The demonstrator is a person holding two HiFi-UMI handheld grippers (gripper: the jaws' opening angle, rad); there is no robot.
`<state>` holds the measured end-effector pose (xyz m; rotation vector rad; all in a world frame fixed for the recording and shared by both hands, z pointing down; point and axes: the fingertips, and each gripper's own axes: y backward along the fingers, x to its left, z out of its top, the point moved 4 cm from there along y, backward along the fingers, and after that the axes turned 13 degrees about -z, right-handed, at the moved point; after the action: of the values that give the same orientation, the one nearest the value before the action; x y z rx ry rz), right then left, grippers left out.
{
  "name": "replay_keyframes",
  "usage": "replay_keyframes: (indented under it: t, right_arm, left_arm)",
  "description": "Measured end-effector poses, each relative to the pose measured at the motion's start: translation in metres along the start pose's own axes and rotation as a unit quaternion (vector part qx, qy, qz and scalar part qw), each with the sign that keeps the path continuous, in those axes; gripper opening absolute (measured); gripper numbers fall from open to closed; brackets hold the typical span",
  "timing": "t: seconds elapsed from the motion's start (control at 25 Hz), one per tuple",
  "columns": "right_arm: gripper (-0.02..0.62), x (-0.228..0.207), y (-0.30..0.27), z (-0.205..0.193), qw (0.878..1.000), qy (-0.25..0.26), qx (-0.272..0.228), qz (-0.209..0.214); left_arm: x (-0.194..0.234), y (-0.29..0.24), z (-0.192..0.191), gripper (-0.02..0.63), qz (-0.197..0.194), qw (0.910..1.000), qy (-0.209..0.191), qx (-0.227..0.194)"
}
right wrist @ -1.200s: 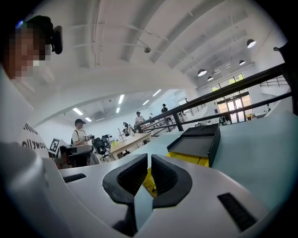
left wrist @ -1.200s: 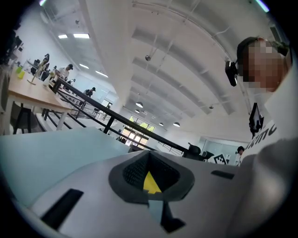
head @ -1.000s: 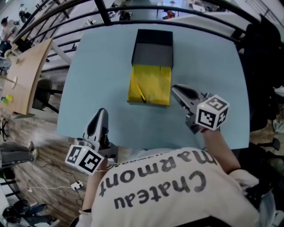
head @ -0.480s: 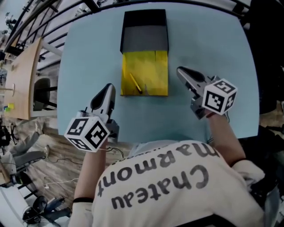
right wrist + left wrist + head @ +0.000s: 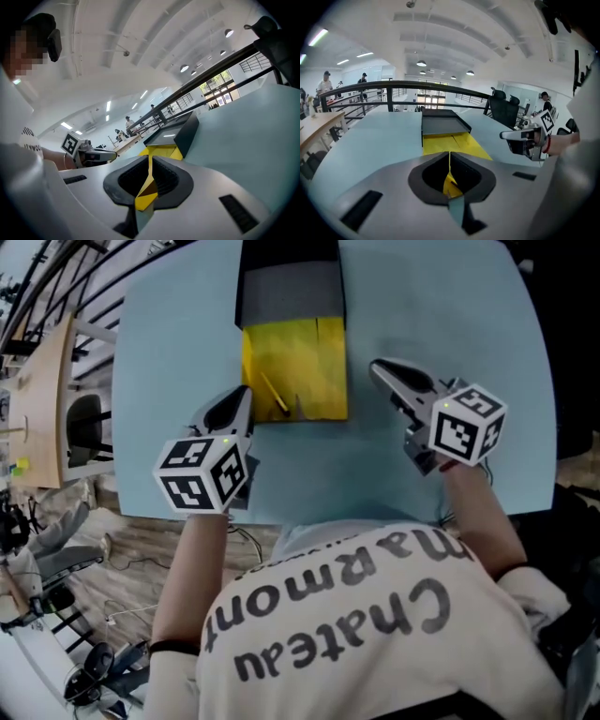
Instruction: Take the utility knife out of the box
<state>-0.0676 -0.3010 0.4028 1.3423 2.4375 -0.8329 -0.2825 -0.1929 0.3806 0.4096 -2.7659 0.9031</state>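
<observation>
A black box (image 5: 289,292) stands at the far middle of the light blue table (image 5: 169,343), its yellow flap (image 5: 314,367) folded out toward me. On the flap's near left part lies a slim yellow utility knife (image 5: 274,393), set slantwise. My left gripper (image 5: 242,396) is shut and empty, its tip just left of the flap's near left corner. To the right of the flap my right gripper (image 5: 377,368) is shut too, with nothing held. The left gripper view shows the box (image 5: 443,125) straight beyond the left gripper (image 5: 450,154). The right gripper (image 5: 151,158) points at the box (image 5: 176,133).
The table's near edge (image 5: 375,514) runs just ahead of my body. A wood floor with cables and chairs (image 5: 56,549) lies off to the left. A black railing (image 5: 393,85) and people at desks stand behind the table.
My left gripper has moved forward and down, from the table's near edge to the flap's near left corner. The right gripper has sunk slightly beside the flap.
</observation>
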Motion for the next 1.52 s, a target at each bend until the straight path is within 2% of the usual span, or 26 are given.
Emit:
replay_keyframes:
  t: [0.08,0.2,0.28,0.36,0.44,0.48,0.52,0.56,0.64,0.72,0.76,0.88,0.92,0.96,1.04,1.08,1.12,1.24,1.36,1.4,1.44,1.52]
  right_arm:
    - [0.049,-0.002,0.001,-0.002,1.0,0.0,0.001,0.0]
    - [0.049,-0.006,0.002,-0.002,1.0,-0.008,-0.002,-0.001]
    - [0.049,-0.008,0.003,-0.001,1.0,-0.01,-0.005,-0.002]
    - [0.049,-0.013,0.004,0.001,1.0,-0.011,-0.007,-0.003]
    - [0.049,-0.018,0.005,0.002,1.0,-0.014,-0.011,-0.004]
    - [0.049,-0.02,0.006,0.002,1.0,-0.015,-0.013,-0.005]
    - [0.049,-0.022,0.007,0.002,1.0,-0.017,-0.015,-0.006]
    - [0.049,-0.024,0.008,0.002,1.0,-0.018,-0.016,-0.009]
    - [0.049,-0.026,0.011,0.001,0.999,-0.024,-0.017,-0.012]
    - [0.049,-0.025,0.013,0.001,0.999,-0.026,-0.017,-0.012]
    - [0.049,-0.025,0.014,0.0,0.999,-0.025,-0.016,-0.012]
    - [0.049,-0.029,0.016,-0.004,0.999,-0.025,-0.01,-0.02]
    - [0.049,-0.03,0.017,-0.005,0.999,-0.028,-0.008,-0.023]
    - [0.049,-0.032,0.017,-0.006,0.999,-0.031,-0.006,-0.024]
    - [0.049,-0.033,0.016,-0.007,0.999,-0.033,-0.005,-0.026]
    - [0.049,-0.033,0.015,-0.008,0.999,-0.031,-0.005,-0.026]
    - [0.049,-0.034,0.015,-0.008,0.999,-0.029,-0.004,-0.027]
    - [0.049,-0.035,0.015,-0.009,0.999,-0.029,-0.003,-0.029]
    - [0.049,-0.036,0.015,-0.008,0.999,-0.031,-0.003,-0.03]
    - [0.049,-0.037,0.016,-0.008,0.999,-0.031,-0.003,-0.031]
    - [0.049,-0.039,0.016,-0.008,0.999,-0.032,-0.003,-0.032]
    - [0.049,-0.041,0.016,-0.007,0.999,-0.034,-0.002,-0.035]
  left_arm:
    - [0.005,-0.006,-0.003,0.005,0.007,0.9995,-0.013,0.026]
    - [0.007,-0.016,-0.006,0.083,0.009,0.9983,-0.022,0.053]
    - [0.003,-0.024,-0.006,0.084,-0.001,0.9968,-0.036,0.071]
    - [-0.003,-0.032,-0.002,0.084,-0.012,0.9929,-0.073,0.094]
    - [-0.007,-0.039,0.002,0.084,-0.019,0.9809,-0.142,0.131]
    - [-0.008,-0.041,0.003,0.084,-0.021,0.9694,-0.188,0.156]
    - [-0.009,-0.044,0.003,0.084,-0.024,0.9536,-0.236,0.185]
    - [-0.01,-0.047,0.001,0.084,-0.029,0.9336,-0.285,0.216]
    - [-0.009,-0.054,-0.008,0.084,-0.046,0.8855,-0.369,0.279]
    - [-0.003,-0.06,-0.016,0.081,-0.06,0.839,-0.428,0.331]
    - [-0.001,-0.063,-0.018,0.08,-0.068,0.8209,-0.447,0.349]
    - [0.003,-0.072,-0.026,0.057,-0.1,0.7765,-0.488,0.386]
    - [0.004,-0.074,-0.031,0.057,-0.111,0.7578,-0.505,0.398]
    - [0.006,-0.076,-0.035,0.057,-0.119,0.7352,-0.524,0.413]
    - [0.01,-0.079,-0.044,0.082,-0.132,0.6847,-0.561,0.446]
    - [0.011,-0.08,-0.048,0.106,-0.14,0.6629,-0.572,0.462]
    - [0.011,-0.081,-0.051,0.122,-0.149,0.6467,-0.579,0.474]
    - [0.009,-0.085,-0.055,0.13,-0.173,0.6179,-0.587,0.494]
    - [0.011,-0.085,-0.06,0.13,-0.198,0.5836,-0.593,0.518]
    - [0.012,-0.085,-0.062,0.13,-0.206,0.5756,-0.592,0.526]
    - [0.013,-0.086,-0.063,0.13,-0.211,0.5719,-0.588,0.532]
    - [0.015,-0.09,-0.064,0.127,-0.217,0.5739,-0.578,0.538]
